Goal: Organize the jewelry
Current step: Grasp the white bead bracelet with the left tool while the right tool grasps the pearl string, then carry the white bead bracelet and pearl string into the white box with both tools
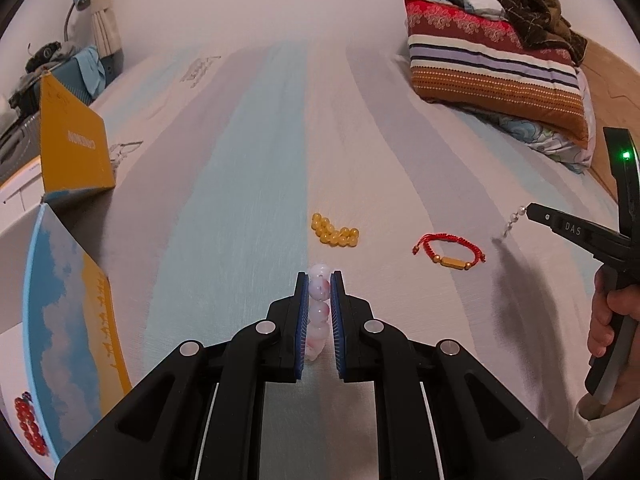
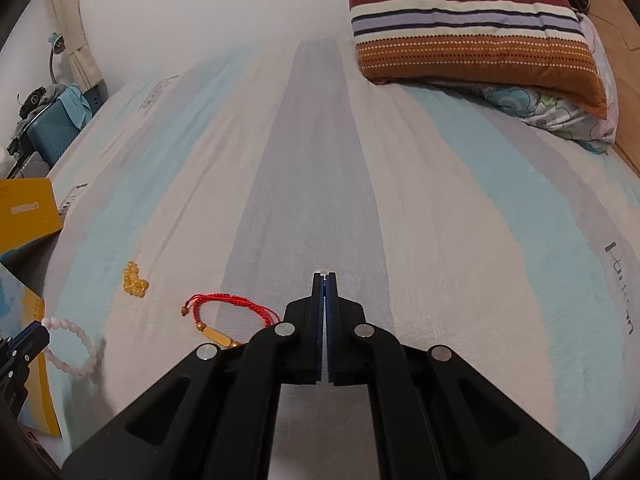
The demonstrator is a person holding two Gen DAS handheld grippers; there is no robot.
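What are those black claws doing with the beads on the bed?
A person is sorting jewelry on the bed with two grabbers. The left gripper is shut on a pink bead bracelet, and the right gripper pinches a pearl strand that dangles above the sheet. A yellow bead bracelet and a red cord bracelet lie loose between them. An open box sits at the left, with red beads showing inside.
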